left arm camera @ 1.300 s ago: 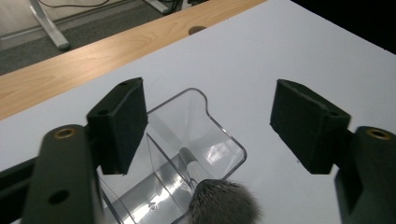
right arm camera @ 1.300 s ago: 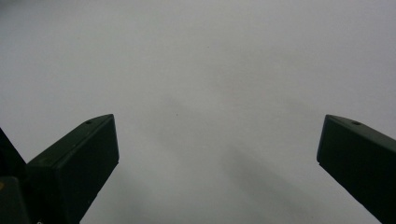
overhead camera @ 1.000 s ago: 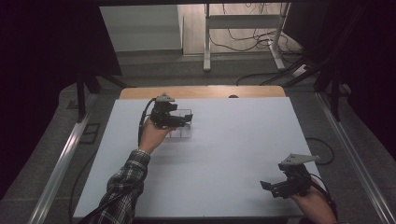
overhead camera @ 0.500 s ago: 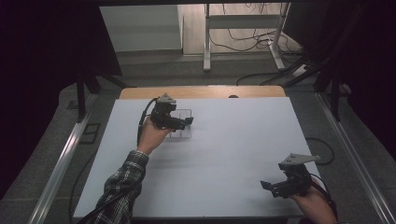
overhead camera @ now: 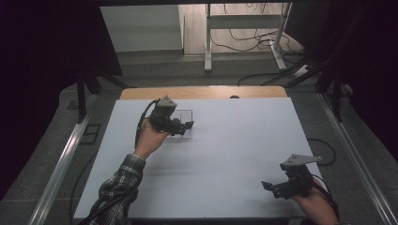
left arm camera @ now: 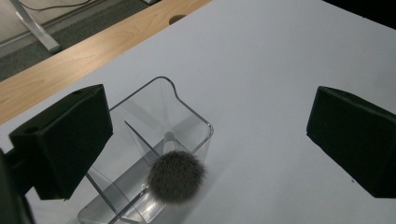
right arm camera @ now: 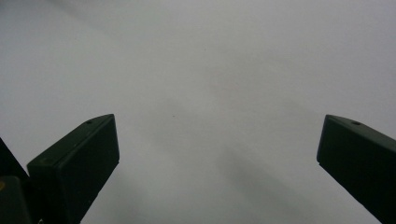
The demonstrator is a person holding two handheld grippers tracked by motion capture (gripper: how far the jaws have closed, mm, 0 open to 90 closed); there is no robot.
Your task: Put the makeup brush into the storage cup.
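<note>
the clear organiser (left arm camera: pixel 154 154) sits near the table's (overhead camera: pixel 225 154) far edge, a fluffy brush (left arm camera: pixel 176 176) upright inside. the left gripper (left arm camera: pixel 208 140) hovers over it, jaws wide, empty. the right gripper (right arm camera: pixel 217 163), well nearer the person, gapes empty. closing carelessly could probably tip the light organiser.

The left gripper (left arm camera: pixel 210 140) hangs above the white desk (left arm camera: pixel 280 56) with its two black jaws spread wide apart and nothing between them. Beneath the left-hand jaw stands a clear plastic organizer (left arm camera: pixel 154 140) with thin inner dividers that split it into compartments; a brush (left arm camera: pixel 176 176) with a round grey-brown bristle head stands in the compartment at the container's near corner, bristles upward. Beyond the white surface, a light wooden edge (left arm camera: pixel 70 60) of the desk runs across the upper left, with grey floor behind it.
</note>
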